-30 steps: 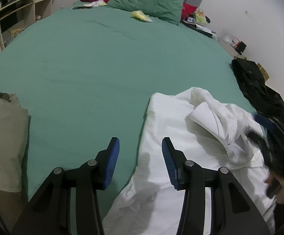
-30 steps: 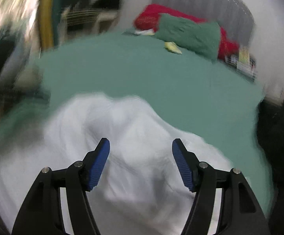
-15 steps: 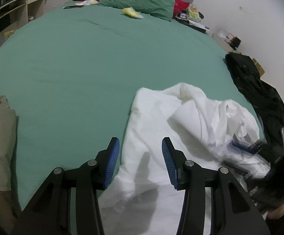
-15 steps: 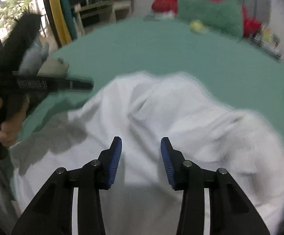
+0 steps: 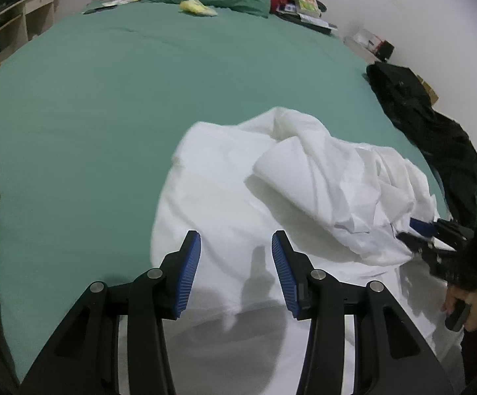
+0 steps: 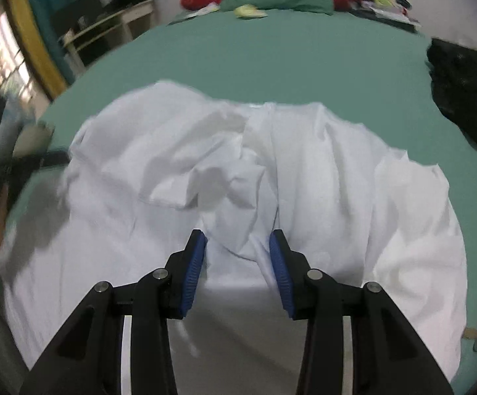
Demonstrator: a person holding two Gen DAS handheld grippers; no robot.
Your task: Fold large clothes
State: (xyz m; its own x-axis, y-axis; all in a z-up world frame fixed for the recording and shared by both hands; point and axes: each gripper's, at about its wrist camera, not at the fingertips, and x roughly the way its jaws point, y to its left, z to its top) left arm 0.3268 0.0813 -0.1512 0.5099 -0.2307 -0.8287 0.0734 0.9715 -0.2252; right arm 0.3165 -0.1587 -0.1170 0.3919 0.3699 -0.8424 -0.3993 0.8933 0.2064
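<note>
While the white garment [image 5: 248, 197] lies crumpled on the near bed [image 5: 90, 98], both grippers hover released, spreading apparently unfinished. Next, each likely needs a near edge.

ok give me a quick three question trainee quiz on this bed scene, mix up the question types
1. True or false: the white garment lies flat and smoothed out on the green bed.
2. What lies at the bed's right edge, beyond the white garment? A) black clothing B) a blue towel C) a laptop
3. Fill in: the left claw hovers with its fingers ____ above the garment.

Key:
1. False, it is crumpled.
2. A, the black clothing.
3. Apart, nothing pinched between them.
</note>
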